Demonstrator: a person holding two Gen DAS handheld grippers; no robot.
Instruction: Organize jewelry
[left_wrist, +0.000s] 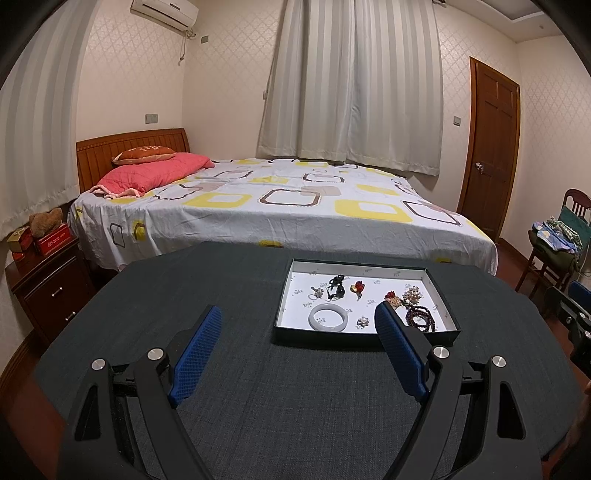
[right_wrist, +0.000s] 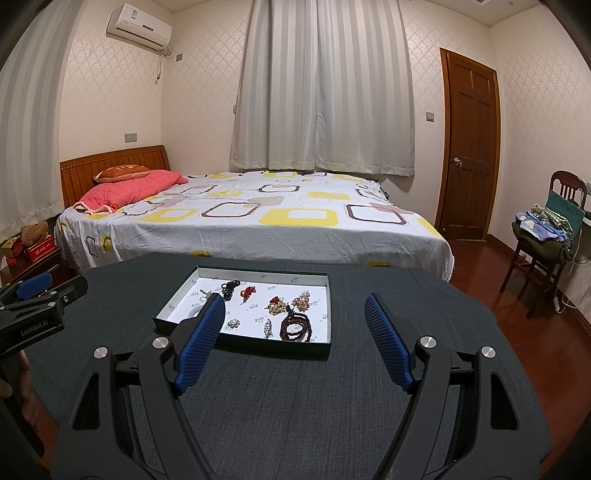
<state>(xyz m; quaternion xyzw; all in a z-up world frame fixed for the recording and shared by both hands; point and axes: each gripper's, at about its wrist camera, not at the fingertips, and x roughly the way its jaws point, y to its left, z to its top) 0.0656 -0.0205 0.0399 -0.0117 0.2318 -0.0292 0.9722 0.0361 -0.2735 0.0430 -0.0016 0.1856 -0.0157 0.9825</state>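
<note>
A shallow dark box tray (left_wrist: 284, 295) with a white floor sits on the dark grey table (left_wrist: 295, 398); it also shows in the right wrist view (right_wrist: 325, 306). In it lie a white bangle (left_wrist: 328, 317), a dark red bead bracelet (left_wrist: 421, 318) (right_wrist: 295, 326), a black cord piece (left_wrist: 337, 286), a red charm (left_wrist: 357, 286) and several small pieces. My left gripper (left_wrist: 299, 314) is open and empty, held above the table in front of the tray. My right gripper (right_wrist: 295, 302) is open and empty, also in front of the tray.
The table's far edge meets a bed (left_wrist: 280, 206). A wooden nightstand (left_wrist: 51, 288) stands at the left. A chair with clothes (right_wrist: 543, 236) and a door (right_wrist: 469, 147) are at the right. The left gripper's body (right_wrist: 33, 306) shows at the right wrist view's left edge.
</note>
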